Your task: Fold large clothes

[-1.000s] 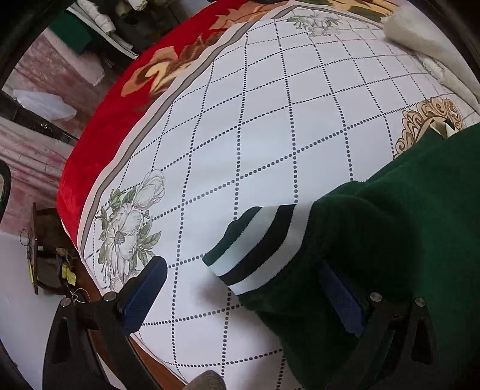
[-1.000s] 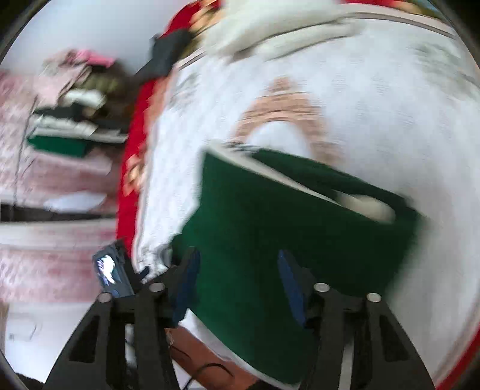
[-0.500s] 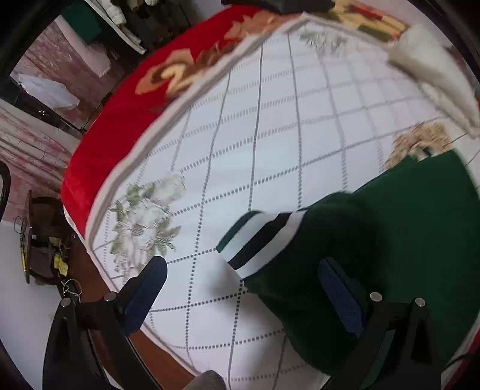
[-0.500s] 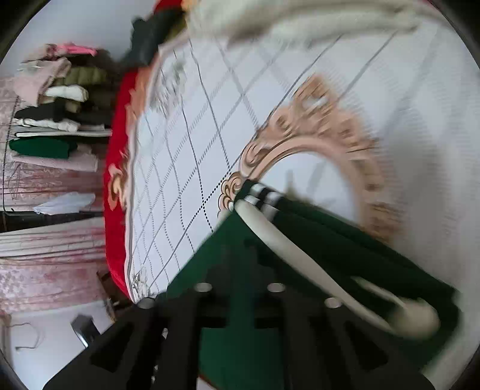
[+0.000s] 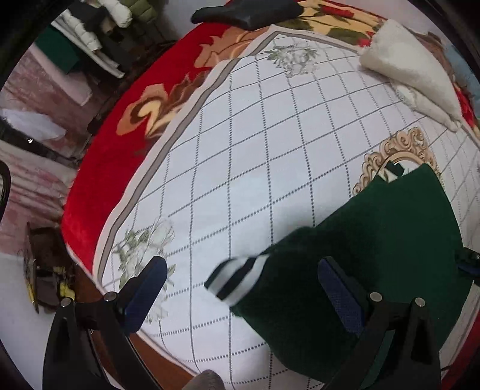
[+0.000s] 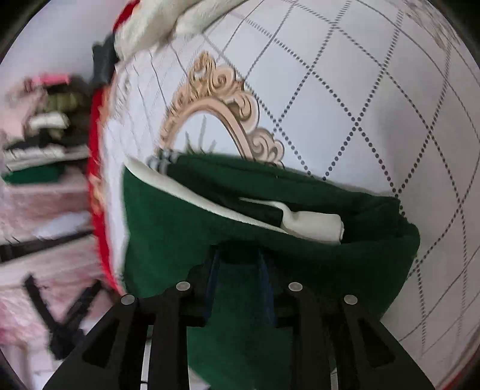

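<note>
a home bedroom: a bed [image 5: 240,168] under a white quilted cover with a red floral blanket [image 5: 120,168], beside stacked folded clothes [image 6: 39,144] on shelves.

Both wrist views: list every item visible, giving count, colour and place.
green garment: one, dark green, folded on the sheet, striped cuff sticking out
sheet: one, white with dotted grid, covering the bed
red blanket: one, red with gold pattern, under the sheet
white garment: one, cream, far edge
black garment: one, far edge
clothes pile: mixed colours, beside the bed
left gripper: open, above the cuff
right gripper: narrow, garment between its fingers
</note>
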`<action>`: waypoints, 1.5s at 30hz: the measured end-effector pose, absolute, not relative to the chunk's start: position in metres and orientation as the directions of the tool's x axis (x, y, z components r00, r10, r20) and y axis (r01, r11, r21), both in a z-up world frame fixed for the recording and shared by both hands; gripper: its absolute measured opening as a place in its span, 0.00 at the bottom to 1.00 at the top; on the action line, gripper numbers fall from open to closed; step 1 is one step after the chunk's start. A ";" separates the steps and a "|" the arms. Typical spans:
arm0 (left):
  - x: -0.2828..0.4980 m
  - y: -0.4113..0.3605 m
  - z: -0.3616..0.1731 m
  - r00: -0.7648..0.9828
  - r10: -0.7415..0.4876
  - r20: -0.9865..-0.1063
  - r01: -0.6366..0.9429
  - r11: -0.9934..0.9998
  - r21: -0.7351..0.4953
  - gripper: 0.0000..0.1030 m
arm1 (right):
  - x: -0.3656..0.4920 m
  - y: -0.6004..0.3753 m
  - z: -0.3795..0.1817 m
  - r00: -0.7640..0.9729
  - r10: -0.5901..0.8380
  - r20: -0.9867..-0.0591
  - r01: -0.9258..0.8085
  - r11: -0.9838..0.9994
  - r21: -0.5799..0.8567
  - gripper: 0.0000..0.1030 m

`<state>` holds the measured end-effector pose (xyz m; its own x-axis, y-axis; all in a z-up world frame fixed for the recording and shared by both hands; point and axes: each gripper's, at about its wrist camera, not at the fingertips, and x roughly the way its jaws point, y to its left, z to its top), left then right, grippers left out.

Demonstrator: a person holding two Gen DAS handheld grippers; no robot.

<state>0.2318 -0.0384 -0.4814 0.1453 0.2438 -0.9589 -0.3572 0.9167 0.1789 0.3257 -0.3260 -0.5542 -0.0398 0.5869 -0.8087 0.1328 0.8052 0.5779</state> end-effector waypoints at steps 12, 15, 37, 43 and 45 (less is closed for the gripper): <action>0.306 -0.055 -0.544 0.068 -0.140 -0.988 0.092 0.987 -0.134 1.00 | 0.187 -0.388 -0.574 -0.002 0.688 -0.726 0.319 0.689 0.651 0.76; 0.327 -0.075 -0.567 0.008 -0.205 -0.979 0.219 0.955 -0.199 1.00 | 0.177 -0.375 -0.604 0.007 0.738 -0.674 0.342 0.632 0.696 0.76; 0.382 -0.093 -0.587 0.037 -0.522 -0.852 0.212 0.838 -0.503 0.37 | 0.227 -0.333 -0.626 0.133 0.837 -0.530 0.297 0.477 0.827 0.66; 0.374 -0.081 -0.603 -0.006 -0.562 -0.827 0.165 0.815 -0.555 0.68 | 0.246 -0.317 -0.648 0.023 0.860 -0.509 0.308 0.478 0.822 0.88; 0.372 -0.079 -0.595 0.012 -0.568 -0.823 0.168 0.812 -0.558 0.63 | 0.249 -0.307 -0.647 0.012 0.850 -0.527 0.287 0.502 0.816 0.86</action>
